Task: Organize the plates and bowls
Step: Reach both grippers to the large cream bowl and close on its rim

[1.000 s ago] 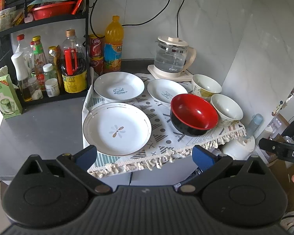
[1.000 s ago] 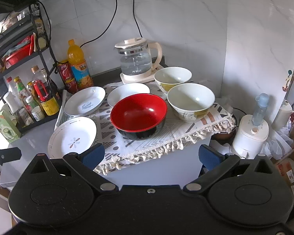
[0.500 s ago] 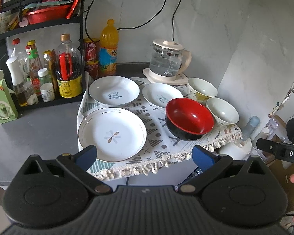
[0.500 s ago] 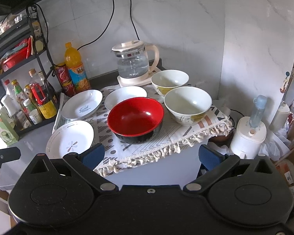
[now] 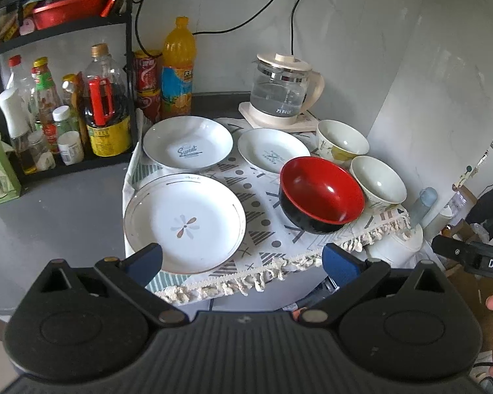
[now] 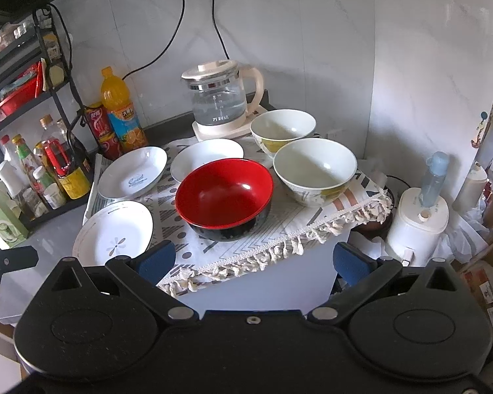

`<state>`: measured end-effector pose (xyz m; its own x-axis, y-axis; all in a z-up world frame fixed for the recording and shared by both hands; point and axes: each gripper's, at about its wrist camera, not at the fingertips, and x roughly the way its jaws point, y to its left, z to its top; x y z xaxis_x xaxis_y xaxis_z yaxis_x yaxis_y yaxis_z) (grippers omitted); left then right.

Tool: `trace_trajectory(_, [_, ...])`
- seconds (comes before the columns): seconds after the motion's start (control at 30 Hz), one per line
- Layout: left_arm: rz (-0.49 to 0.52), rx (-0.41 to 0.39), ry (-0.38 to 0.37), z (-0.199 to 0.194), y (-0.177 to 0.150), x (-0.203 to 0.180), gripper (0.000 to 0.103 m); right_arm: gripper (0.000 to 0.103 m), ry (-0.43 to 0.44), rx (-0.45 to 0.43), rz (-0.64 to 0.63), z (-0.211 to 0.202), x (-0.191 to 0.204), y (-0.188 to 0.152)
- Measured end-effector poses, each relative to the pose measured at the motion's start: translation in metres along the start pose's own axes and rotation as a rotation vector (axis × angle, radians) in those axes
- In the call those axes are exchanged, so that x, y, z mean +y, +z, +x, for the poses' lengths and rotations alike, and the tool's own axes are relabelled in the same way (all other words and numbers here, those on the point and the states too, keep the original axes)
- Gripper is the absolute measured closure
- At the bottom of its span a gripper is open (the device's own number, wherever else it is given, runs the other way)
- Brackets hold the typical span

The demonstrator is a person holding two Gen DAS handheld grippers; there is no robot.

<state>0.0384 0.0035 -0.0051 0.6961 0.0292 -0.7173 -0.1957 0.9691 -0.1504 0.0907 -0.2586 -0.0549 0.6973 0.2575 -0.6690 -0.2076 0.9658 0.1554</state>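
Three white plates, the flower plate (image 5: 184,221), the lettered plate (image 5: 188,146) and a smaller plate (image 5: 272,151), are laid on a patterned cloth (image 5: 266,229) beside a red bowl (image 5: 322,193) and two pale bowls. The left gripper (image 5: 243,259) is held wide open at the cloth's fringed edge, with nothing between its blue pads (image 5: 144,262).

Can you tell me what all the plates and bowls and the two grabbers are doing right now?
Left gripper: open, holding nothing.
Right gripper: open, holding nothing.
Flower plate: flat, empty.
Sweet plate: flat, empty.
Small plate: flat, empty.
Red bowl: upright, empty.
Two white bowls: upright, unstacked.
Kettle: lid on.
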Motion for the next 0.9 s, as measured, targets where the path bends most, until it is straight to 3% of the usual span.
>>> trace_trajectory(0.4, [0.056,0.057,0.002,0.057,0.041,0.012,0.001,0.000,-0.012,-0.003,-0.004,0.036,-0.002,0.024])
trace_trajectory(0.9, [0.109,0.079,-0.072,0.131,0.103,0.003,0.001,0.000,-0.104,0.029,0.125,0.088,-0.014,0.049])
